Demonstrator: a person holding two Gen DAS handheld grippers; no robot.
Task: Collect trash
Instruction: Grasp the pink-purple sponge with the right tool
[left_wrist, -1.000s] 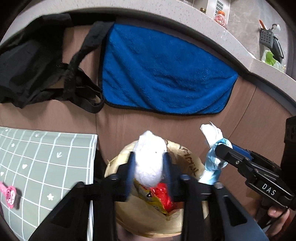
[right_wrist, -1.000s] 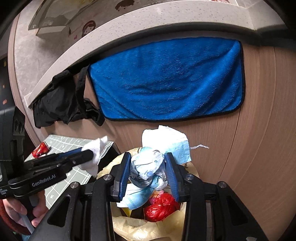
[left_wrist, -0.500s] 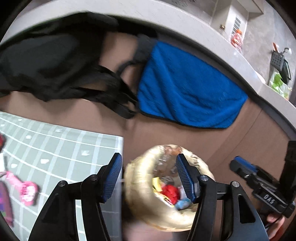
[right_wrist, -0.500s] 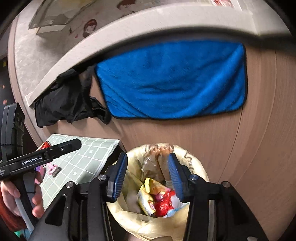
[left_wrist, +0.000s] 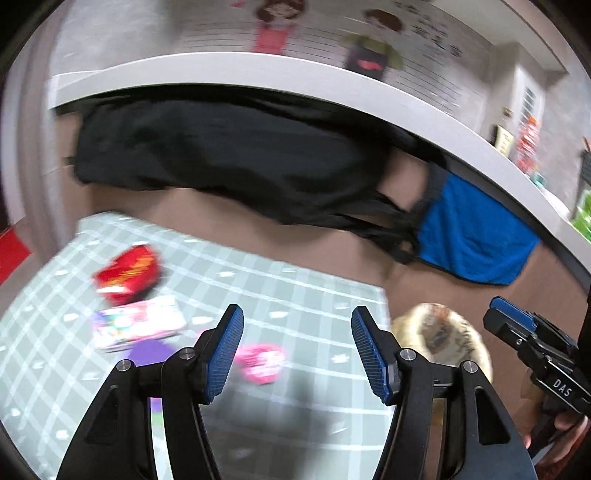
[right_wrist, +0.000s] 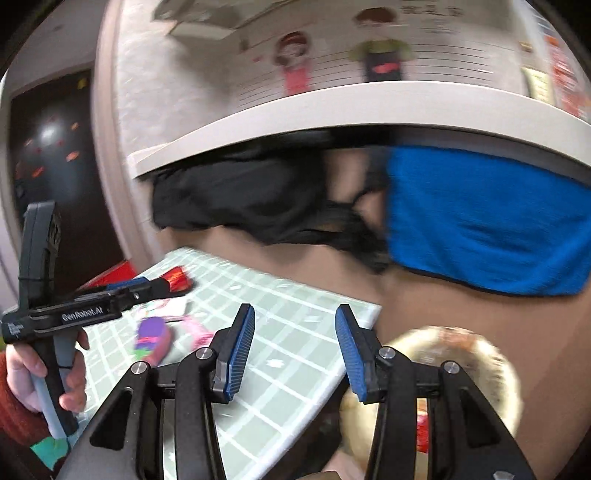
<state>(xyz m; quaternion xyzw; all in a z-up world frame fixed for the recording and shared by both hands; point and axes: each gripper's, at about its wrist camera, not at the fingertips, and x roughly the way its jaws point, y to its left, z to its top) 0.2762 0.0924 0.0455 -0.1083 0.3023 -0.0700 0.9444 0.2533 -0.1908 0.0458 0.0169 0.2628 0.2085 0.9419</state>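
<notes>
My left gripper (left_wrist: 297, 350) is open and empty above the green checked table (left_wrist: 314, 295). On the table lie a red wrapper (left_wrist: 127, 273), a pink-and-white packet (left_wrist: 138, 326), a purple item (left_wrist: 149, 352) and a small pink wrapper (left_wrist: 262, 363). The yellow-bagged trash bin (left_wrist: 443, 339) stands off the table's right edge. My right gripper (right_wrist: 293, 347) is open and empty over the table's right corner (right_wrist: 295, 354), with the bin (right_wrist: 461, 354) at its lower right. The purple item (right_wrist: 151, 334) and red wrapper (right_wrist: 177, 278) also show in the right wrist view. Both views are blurred.
A black garment (left_wrist: 229, 158) and a blue towel (left_wrist: 472, 236) hang from the white counter edge (left_wrist: 258, 74) over the brown cabinet front. The other gripper shows at the right of the left wrist view (left_wrist: 535, 343) and the left of the right wrist view (right_wrist: 81, 310).
Both grippers let go of their trash, a white wad and a blue mask, over the bin, opened, and swung left toward the table. The views now show the table's wrappers.
</notes>
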